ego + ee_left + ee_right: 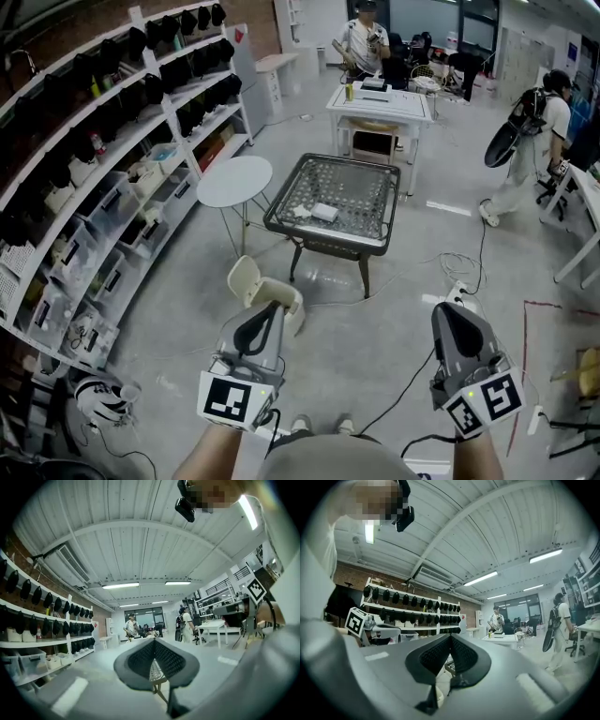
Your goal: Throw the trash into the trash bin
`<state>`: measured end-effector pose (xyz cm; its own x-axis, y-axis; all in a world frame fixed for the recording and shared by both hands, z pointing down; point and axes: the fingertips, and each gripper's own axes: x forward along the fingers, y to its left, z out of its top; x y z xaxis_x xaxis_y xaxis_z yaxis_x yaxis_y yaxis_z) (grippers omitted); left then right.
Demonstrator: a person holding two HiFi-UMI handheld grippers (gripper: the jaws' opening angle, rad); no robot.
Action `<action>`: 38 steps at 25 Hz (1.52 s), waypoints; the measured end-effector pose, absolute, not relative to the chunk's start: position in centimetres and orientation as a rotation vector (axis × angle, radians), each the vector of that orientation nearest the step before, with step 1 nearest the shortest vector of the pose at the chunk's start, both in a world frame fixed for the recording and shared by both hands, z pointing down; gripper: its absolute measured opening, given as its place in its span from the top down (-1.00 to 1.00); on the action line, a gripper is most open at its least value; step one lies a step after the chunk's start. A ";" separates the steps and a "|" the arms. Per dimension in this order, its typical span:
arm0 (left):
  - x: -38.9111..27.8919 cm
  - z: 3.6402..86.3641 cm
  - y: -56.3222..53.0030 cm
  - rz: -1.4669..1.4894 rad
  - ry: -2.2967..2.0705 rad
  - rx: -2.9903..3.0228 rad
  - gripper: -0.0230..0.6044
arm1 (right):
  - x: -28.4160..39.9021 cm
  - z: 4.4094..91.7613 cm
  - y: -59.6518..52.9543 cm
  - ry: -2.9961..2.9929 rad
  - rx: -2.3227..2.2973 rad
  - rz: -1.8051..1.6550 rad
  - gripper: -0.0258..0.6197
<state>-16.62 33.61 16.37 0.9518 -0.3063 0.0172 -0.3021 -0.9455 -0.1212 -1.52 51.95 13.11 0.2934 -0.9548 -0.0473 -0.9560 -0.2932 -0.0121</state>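
Hovering empty, left gripper [265,319] and right gripper [452,323] have jaws pressed together. White trash [323,212] lies untouched at the mesh tabletop's [328,246] middle. Apparently nothing is in the beige bin [248,278] yet.

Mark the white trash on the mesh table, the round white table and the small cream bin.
white trash [323,212], head view, middle of its top face.
round white table [234,181], head view, bare centre of the tabletop.
small cream bin [246,278], head view, its raised lid.
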 end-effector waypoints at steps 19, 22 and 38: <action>-14.2 16.7 35.1 -0.128 0.509 -2.934 0.92 | 1.9 13.0 54.0 1.857 -2.438 0.107 0.16; -13.4 16.8 34.2 -0.055 0.499 -2.945 0.92 | 2.4 13.3 53.0 1.855 -2.439 0.102 0.16; -5.5 19.3 20.0 -0.055 0.525 -2.957 0.92 | 10.4 16.2 38.2 1.940 -2.443 0.032 0.16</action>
<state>-5.49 20.05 19.30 0.9386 -0.3447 0.0118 -0.3397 -0.9298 -0.1415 10.43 38.17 16.19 0.2269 -0.9735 -0.0293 -0.9739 -0.2269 -0.0045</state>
